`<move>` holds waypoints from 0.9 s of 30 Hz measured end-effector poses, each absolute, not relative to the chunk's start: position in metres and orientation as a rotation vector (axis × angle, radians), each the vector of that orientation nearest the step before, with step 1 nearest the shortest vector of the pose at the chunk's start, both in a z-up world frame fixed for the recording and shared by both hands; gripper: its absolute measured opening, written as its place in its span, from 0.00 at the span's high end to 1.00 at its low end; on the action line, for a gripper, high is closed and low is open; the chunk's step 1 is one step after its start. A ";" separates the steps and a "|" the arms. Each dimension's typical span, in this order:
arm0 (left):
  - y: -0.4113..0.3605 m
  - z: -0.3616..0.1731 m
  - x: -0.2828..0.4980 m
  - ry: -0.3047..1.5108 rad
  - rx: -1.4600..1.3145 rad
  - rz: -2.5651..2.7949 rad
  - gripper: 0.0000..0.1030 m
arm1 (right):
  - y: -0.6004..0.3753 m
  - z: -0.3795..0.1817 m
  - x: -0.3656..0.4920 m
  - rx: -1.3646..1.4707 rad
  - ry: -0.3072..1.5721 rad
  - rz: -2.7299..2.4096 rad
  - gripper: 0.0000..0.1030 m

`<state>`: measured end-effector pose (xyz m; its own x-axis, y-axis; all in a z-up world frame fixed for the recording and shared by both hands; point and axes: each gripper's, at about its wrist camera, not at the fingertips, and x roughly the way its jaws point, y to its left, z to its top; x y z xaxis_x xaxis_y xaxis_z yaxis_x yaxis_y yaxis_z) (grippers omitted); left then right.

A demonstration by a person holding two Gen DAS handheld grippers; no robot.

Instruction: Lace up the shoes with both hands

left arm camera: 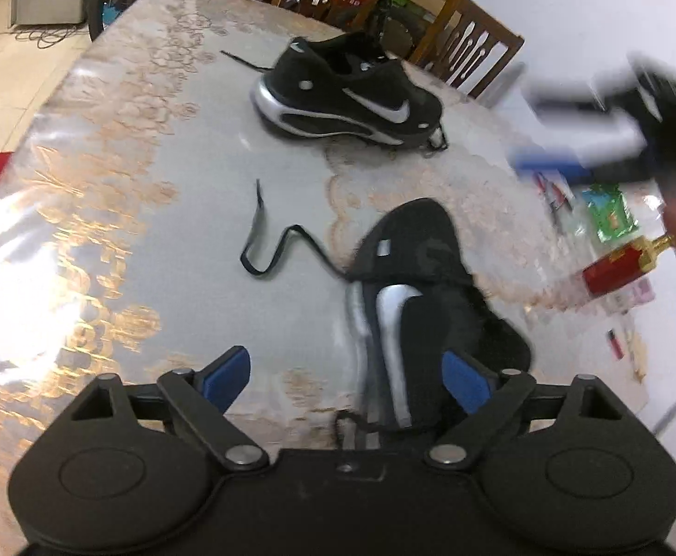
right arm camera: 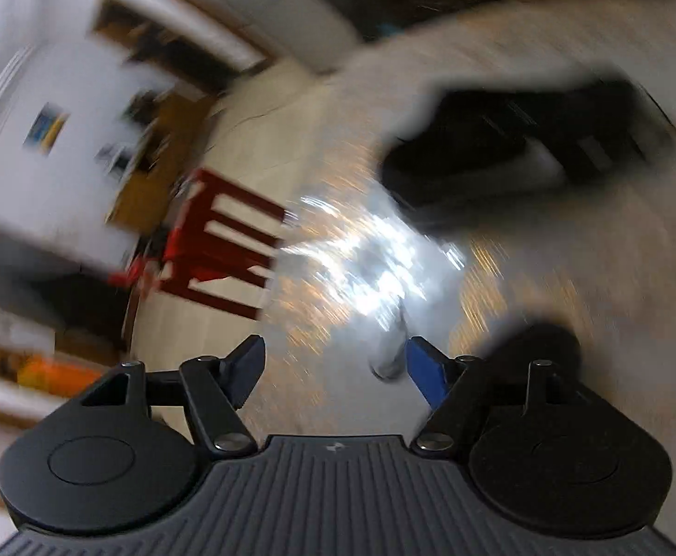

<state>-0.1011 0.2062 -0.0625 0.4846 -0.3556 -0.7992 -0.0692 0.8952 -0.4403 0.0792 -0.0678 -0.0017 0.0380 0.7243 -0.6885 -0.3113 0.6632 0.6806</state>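
Two black sneakers with silver trim lie on the table. The far shoe (left arm camera: pixel 351 92) rests on its side. The near shoe (left arm camera: pixel 412 296) lies toe away from me, and its loose black lace (left arm camera: pixel 263 241) trails off to the left across the cloth. My left gripper (left arm camera: pixel 347 380) hovers open over the near shoe's heel end, and its blue pads (left arm camera: pixel 226 377) press on nothing. My right gripper (left arm camera: pixel 541 134) is a blur at the upper right. In the right wrist view, the right gripper (right arm camera: pixel 335 370) is open and empty, with a blurred shoe (right arm camera: pixel 523 153) ahead.
The table (left arm camera: pixel 106 185) has a glossy patterned cover with strong glare at the left. A red box (left arm camera: pixel 615 268) and a green packet (left arm camera: pixel 611 217) lie at its right edge. Wooden chairs (left arm camera: pixel 472 46) stand behind it, and a red chair (right arm camera: pixel 226 250) is beside it.
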 end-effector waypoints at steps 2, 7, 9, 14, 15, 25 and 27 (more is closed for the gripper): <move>0.216 -0.068 -0.097 1.089 -0.413 -0.182 0.13 | -0.082 -0.020 0.047 0.489 1.348 0.753 0.31; 0.234 -0.087 -0.086 1.153 -0.405 -0.201 0.13 | -0.101 -0.037 -0.016 0.671 1.263 0.578 0.39; 0.236 -0.089 -0.083 1.162 -0.402 -0.227 0.13 | -0.104 -0.047 -0.029 0.758 1.227 0.481 0.41; 0.237 -0.087 -0.083 1.173 -0.341 -0.283 0.13 | -0.095 -0.063 -0.048 0.820 1.298 0.323 0.49; 0.239 -0.087 -0.084 1.171 -0.337 -0.286 0.13 | -0.092 -0.060 -0.053 0.805 1.302 0.324 0.48; 0.265 -0.089 -0.093 1.180 -0.371 -0.268 0.13 | -0.055 -0.070 -0.063 0.661 1.259 0.406 0.68; 0.268 -0.088 -0.096 1.181 -0.367 -0.267 0.13 | -0.062 -0.067 -0.069 0.721 1.230 0.444 0.99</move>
<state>-0.0964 0.2677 -0.0880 0.3595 -0.3903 -0.8476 0.0116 0.9101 -0.4142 -0.0695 -0.0624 -0.0666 0.2923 0.6638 -0.6884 0.0705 0.7029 0.7077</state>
